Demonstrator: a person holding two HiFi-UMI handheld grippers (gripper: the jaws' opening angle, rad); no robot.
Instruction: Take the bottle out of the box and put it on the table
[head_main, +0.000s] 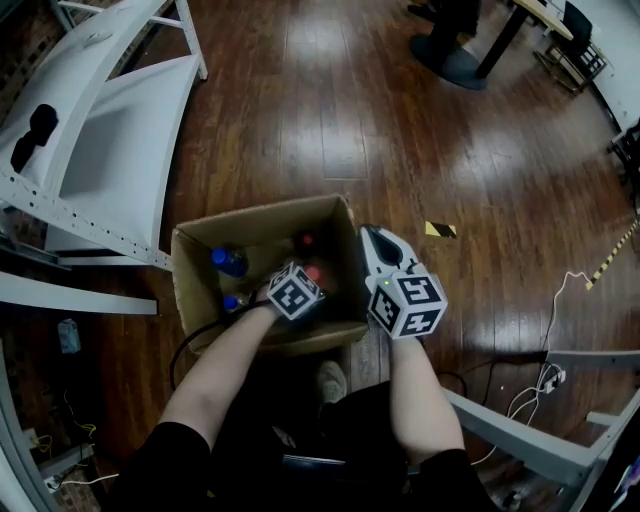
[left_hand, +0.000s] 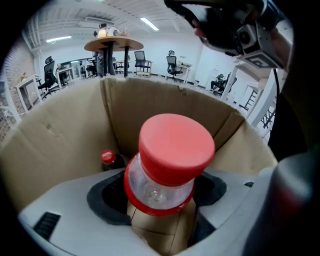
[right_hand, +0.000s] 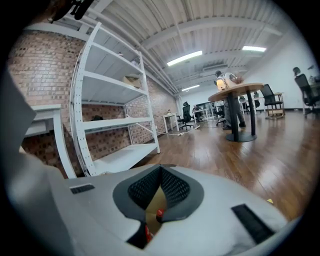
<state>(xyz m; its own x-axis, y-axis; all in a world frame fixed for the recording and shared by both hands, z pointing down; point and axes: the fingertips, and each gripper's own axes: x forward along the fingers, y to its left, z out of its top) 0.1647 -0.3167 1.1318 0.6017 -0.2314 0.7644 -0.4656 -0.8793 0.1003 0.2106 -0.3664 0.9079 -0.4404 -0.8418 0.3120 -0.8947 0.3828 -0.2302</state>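
We have the left hand-held gripper (left_hand: 162, 186) down inside the box (head_main: 260, 214), its jaws fairly wide and closed round the red-capped bottle (left_hand: 170, 150) just under the red ring at its neck. The pads seem to bear on the bottle's shoulder. The bottle stands upright in the right half of the box, with its cap about level with the rim. The right hand-held gripper (right_hand: 159, 172) has its pads together at the tips and holds nothing. It hangs just beside the box's right wall without gripping it.

What worries us most is the hold itself. The bottle narrows where the pads sit, so a quick pull upward could let it slide down through the jaws and drop back among the others. The box stands loose on the wooden floor (head_main: 350, 120) with nothing steadying it. If the bottle drags on the near wall, the whole box may lift or skid. A tilt on the way out could also knock over the neighbouring bottles. The only table we see is a round table (left_hand: 106, 45) well across the room, so the carry looks long.

We count four bottles: the held one, another red-capped bottle (head_main: 303, 240) at the back, and two blue-capped ones (head_main: 228, 260) (head_main: 232, 301) on the left. There is one box and there are two hand-held grippers.
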